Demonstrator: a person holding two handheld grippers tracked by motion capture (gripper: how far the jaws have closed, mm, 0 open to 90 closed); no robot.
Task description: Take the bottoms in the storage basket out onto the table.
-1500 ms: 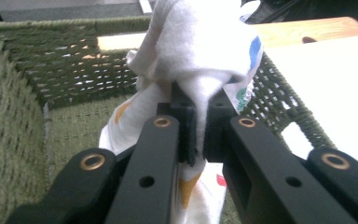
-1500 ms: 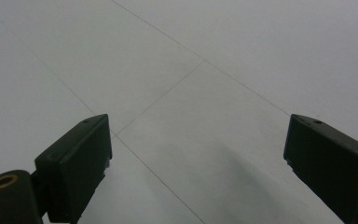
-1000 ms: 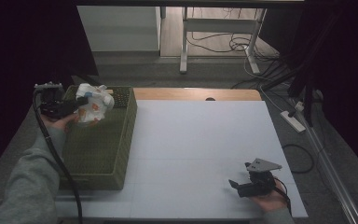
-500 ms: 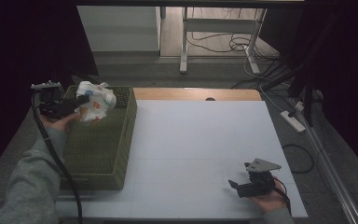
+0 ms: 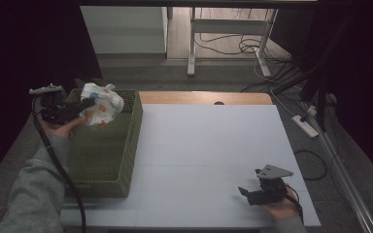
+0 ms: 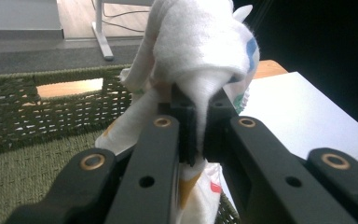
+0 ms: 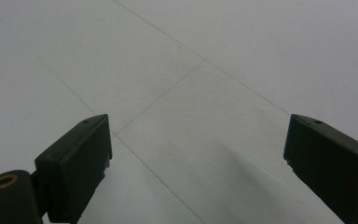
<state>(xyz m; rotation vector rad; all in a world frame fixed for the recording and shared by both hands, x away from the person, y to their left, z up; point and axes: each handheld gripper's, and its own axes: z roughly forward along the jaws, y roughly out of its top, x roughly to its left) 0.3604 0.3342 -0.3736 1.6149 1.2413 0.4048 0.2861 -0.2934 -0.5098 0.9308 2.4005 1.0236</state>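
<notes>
Keep your left tongs (image 6: 198,126) pinched tight on the white cloth (image 5: 101,103) above the green basket (image 5: 104,155), lifting it clear of the rim, while your right tongs (image 5: 250,193) rest spread above the desk (image 5: 209,145).

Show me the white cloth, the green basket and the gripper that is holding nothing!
white cloth (image 5: 102,104): high view, middle of the bunched fabric.
green basket (image 5: 108,182): high view, near front wall.
right gripper (image 5: 246,194): high view, between its open jaw tips.
</notes>
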